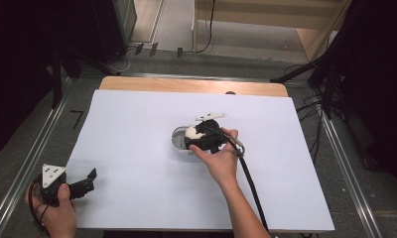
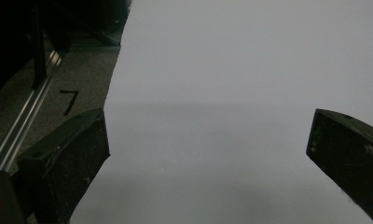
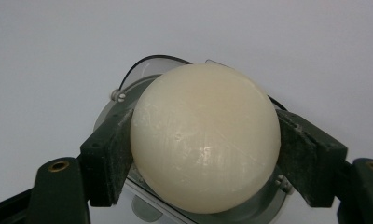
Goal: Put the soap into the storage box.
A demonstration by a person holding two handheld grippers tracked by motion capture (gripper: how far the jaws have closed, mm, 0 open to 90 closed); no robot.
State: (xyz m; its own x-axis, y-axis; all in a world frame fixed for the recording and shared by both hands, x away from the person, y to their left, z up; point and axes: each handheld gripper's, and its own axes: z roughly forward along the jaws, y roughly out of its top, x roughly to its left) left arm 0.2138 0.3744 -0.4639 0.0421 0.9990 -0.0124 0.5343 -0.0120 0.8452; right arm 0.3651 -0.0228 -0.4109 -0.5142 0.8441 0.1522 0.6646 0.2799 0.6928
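Two jaws of the right gripper pinch a cream ball over a round metal dish mid-bench. Smooth ball could slip and roll off. Left gripper rests near the front left corner, jaws spread.

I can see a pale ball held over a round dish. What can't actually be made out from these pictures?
- Inside of the round dish: hidden by the cream ball in the right gripper view; in the high view, hidden by the right gripper.
- Whether the ball touches the dish: its underside is hidden.
- Dark spot on the table's far edge, high view: too small to identify.
- Left gripper: fingers cut off by the frame's bottom edge.
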